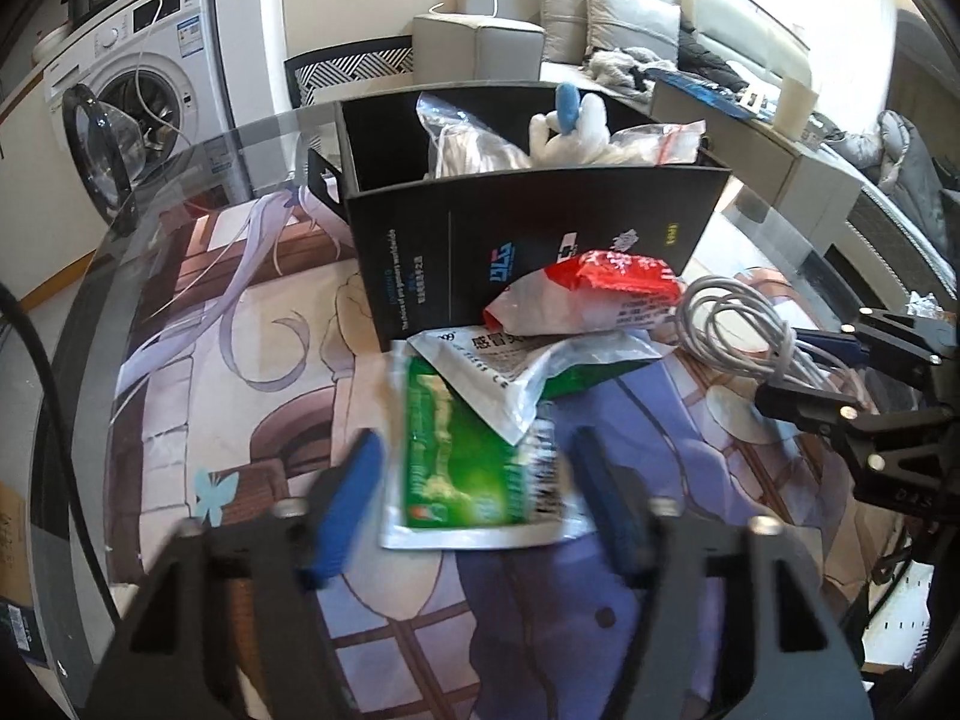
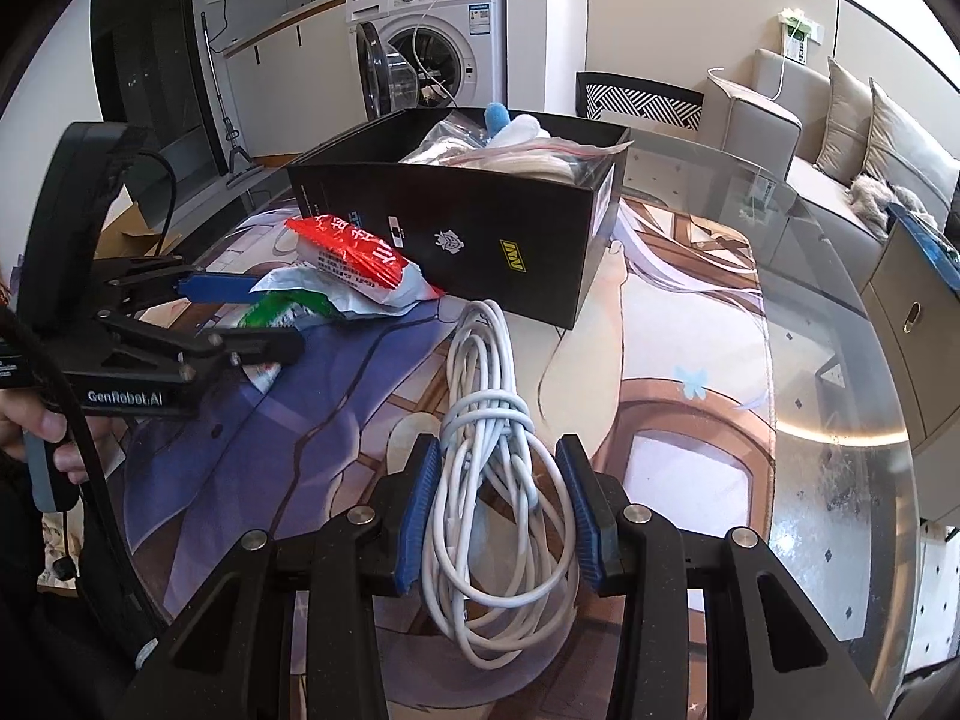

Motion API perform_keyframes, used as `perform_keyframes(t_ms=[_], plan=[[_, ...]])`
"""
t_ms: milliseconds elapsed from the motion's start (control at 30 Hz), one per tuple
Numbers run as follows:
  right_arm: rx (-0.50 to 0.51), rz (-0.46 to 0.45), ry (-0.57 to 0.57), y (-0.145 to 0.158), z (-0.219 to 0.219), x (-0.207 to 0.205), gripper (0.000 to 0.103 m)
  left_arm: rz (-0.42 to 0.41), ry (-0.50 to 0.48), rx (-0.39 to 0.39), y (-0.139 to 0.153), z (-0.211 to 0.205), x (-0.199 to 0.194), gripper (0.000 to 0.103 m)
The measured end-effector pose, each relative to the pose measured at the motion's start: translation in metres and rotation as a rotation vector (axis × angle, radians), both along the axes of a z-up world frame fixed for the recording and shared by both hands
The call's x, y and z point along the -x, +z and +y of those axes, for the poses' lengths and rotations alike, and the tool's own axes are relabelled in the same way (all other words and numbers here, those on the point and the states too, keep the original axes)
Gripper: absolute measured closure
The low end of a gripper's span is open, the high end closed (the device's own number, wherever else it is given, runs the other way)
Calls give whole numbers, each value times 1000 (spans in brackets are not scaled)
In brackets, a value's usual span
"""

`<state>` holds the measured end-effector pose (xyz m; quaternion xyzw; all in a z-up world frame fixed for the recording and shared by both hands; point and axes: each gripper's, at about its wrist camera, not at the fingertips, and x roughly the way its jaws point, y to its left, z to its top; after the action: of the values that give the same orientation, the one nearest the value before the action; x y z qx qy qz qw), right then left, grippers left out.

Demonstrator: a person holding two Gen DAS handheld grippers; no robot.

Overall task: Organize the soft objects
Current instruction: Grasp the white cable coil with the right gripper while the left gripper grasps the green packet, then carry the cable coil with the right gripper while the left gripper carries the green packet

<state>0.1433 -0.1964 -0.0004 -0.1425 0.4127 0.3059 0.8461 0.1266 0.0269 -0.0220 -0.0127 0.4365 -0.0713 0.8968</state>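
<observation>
A black box [image 1: 540,240] stands on the table and holds a white and blue plush toy [image 1: 570,126] and clear bags [image 1: 468,144]. In front of it lie a green sachet [image 1: 468,456], a white and green packet [image 1: 522,372] and a red and white packet [image 1: 600,294]. My left gripper [image 1: 480,498] is open, its blue pads either side of the green sachet. A coiled white cable [image 2: 492,480] lies between the open pads of my right gripper [image 2: 498,504]. The box [image 2: 480,234] and the packets [image 2: 354,270] show in the right wrist view.
The glass table [image 2: 840,360] carries a printed mat [image 1: 240,360]. A washing machine [image 1: 132,78] with an open door stands behind, a chair [image 2: 642,96] and a sofa [image 1: 600,18] beyond the table. My left gripper [image 2: 240,318] shows at the left of the right wrist view.
</observation>
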Motion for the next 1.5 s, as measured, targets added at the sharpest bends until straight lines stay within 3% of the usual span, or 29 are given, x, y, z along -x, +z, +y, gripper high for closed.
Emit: perform_keyframes(t_ms=[133,467,667,733,800,967,1333,1500], plan=[[1,10,3,-4,0,-1,62,-9,-2,36,3,7,7,59],[-15,28,37,-3,3,-6,53,-31,11,65,4,19,21,63],[2,12,42,-4,10,-7,53,-46,19,80,6,24,27,63],[14,3,41,-4,12,-6,55,-53,21,88,8,26,29,64],[13,-3,50,-3,12,-3,66,-59,24,93,9,28,30,64],[-5,-11,50,-1,7,0,72,-70,31,102,11,31,36,64],[-48,-39,40,15,-2,6,74,-70,37,103,11,38,41,64],[-52,-34,43,14,0,5,74,-41,45,90,4,35,35,56]])
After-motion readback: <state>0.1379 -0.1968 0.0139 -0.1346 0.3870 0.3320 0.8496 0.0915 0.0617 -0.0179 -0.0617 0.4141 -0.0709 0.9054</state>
